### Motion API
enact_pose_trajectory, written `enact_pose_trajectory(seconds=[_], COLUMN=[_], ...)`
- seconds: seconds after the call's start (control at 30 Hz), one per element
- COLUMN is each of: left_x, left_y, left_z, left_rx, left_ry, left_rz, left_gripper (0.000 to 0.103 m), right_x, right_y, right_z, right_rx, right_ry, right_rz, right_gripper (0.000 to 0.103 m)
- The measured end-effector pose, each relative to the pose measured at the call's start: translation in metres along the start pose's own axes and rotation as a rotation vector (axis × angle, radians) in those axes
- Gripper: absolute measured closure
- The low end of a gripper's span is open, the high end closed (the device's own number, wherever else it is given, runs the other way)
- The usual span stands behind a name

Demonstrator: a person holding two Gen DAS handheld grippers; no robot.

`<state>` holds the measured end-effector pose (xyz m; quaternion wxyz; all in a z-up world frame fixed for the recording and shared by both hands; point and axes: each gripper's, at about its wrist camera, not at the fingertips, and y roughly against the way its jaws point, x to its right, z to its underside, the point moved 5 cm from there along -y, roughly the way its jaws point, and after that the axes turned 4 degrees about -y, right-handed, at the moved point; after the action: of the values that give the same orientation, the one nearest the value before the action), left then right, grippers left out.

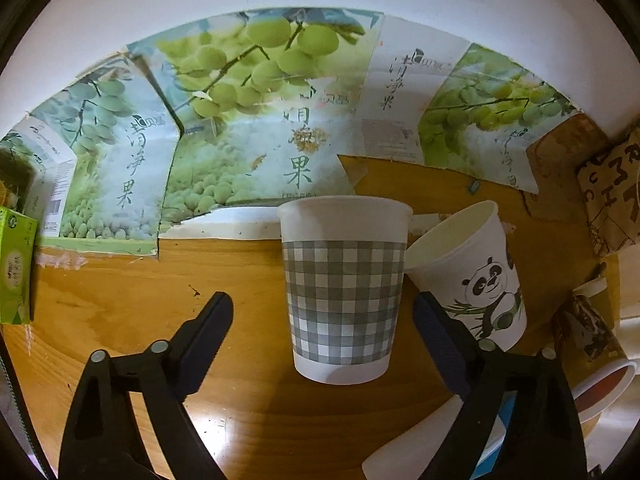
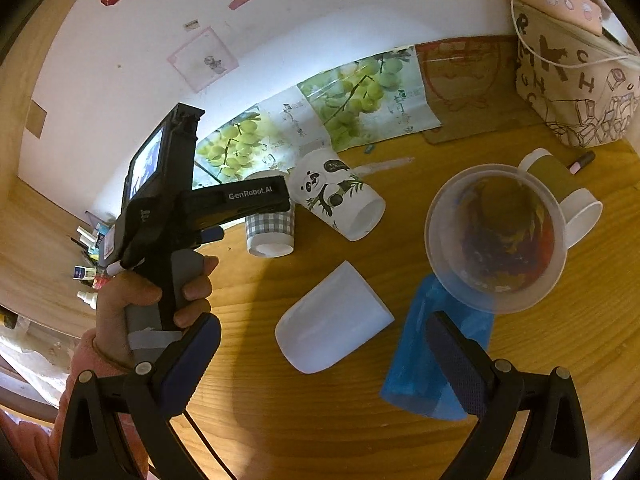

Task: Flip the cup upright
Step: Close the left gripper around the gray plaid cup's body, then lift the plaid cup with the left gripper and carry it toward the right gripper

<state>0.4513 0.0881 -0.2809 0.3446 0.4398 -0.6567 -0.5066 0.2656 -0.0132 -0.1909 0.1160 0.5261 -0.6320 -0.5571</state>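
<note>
A grey-checked paper cup [image 1: 343,292] stands upright on the wooden table, between and just beyond my left gripper's open fingers; my left gripper [image 1: 324,312] is open and not touching it. The cup also shows in the right wrist view [image 2: 270,228], partly hidden by the left gripper body. A panda paper cup [image 1: 476,272] lies tilted on its side beside it, also in the right wrist view [image 2: 338,198]. A plain white cup [image 2: 332,322] and a blue cup [image 2: 434,356] lie on their sides. My right gripper [image 2: 324,356] is open and empty above them.
A clear plastic cup [image 2: 496,236] stands upright over the blue cup's end, with brown-sleeved white cups [image 2: 560,188] lying behind it. Grape-print cardboard [image 1: 256,120] lies at the table's back. A green box [image 1: 14,264] is at left, a printed bag [image 2: 576,88] at right.
</note>
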Motion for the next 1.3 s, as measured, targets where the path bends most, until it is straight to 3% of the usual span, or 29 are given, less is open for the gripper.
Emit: enact_pose_trajectory(seconds=[0.1, 0.37, 0.83, 1.3], left_x=[-0.003, -0.004, -0.006, 0.003], left_y=[-0.005, -0.013, 0.02, 0.065], left_z=[0.001, 0.004, 0.015, 0.09], left_rx=[-0.011, -0.061, -0.008, 0.032], left_ry=[0.008, 0.07, 0.061, 0.108], left_rz=[0.005, 0.136, 0.106, 0.104], left_gripper=[0.018, 0.037, 0.038, 0.038], right_x=[0.003, 0.003, 0.007, 0.016], right_y=[-0.001, 0.003, 0.022, 0.066], right_z=[0.001, 0.003, 0.014, 0.04], right_rx=[-0.004, -0.003, 0.031, 0.083], right_ry=[-0.008, 0.004, 0.009, 0.048], right_rz=[0.005, 0.011, -0.003, -0.031], right_gripper=[0.0, 0.0, 0.0, 0.0])
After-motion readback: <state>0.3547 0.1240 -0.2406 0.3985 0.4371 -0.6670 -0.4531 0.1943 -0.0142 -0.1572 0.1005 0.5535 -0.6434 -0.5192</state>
